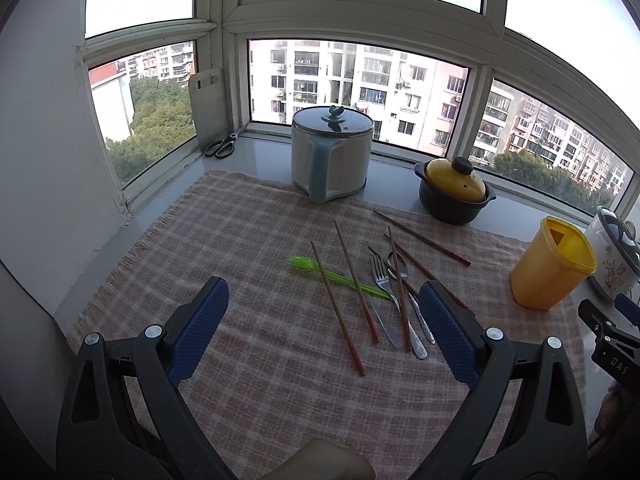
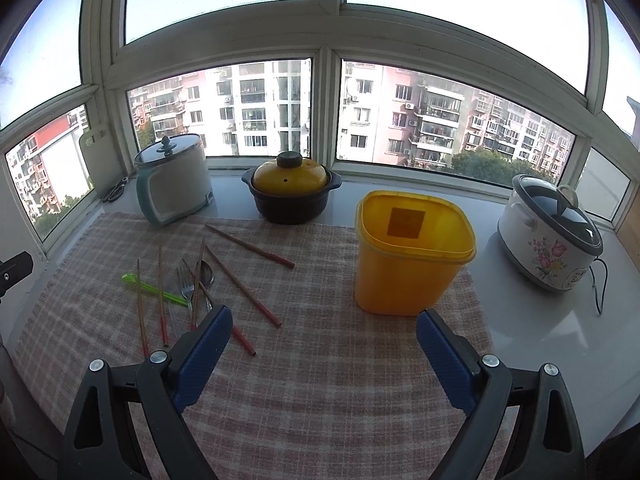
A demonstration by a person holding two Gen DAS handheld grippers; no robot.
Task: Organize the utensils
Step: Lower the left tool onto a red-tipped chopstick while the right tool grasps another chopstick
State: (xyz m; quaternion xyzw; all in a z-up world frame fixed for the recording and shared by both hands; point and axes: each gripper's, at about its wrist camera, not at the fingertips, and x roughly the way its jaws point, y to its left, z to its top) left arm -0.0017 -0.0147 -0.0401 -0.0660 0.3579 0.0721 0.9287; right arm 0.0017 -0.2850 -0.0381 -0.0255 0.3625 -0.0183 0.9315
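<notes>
Left gripper (image 1: 323, 312): fingers spread wide, holding nothing. Right gripper (image 2: 324, 332): fingers likewise apart and empty; in the left wrist view its body shows the letters "DAS". On the checked cloth (image 1: 248, 368) lie red-tipped wooden chopsticks (image 1: 338, 316), a green plastic spoon (image 1: 340, 278), a metal fork (image 1: 383, 280) and spoon (image 2: 207, 272), overlapping. Right of them stands an open yellow container (image 2: 408, 264), unlabelled.

Pink-and-cream checked cloth (image 2: 320, 360); yellow container (image 2: 408, 256); lime-green plastic spoon (image 1: 336, 276); brown, red-tipped chopsticks (image 1: 338, 314); blue-padded tongs (image 1: 322, 332).
</notes>
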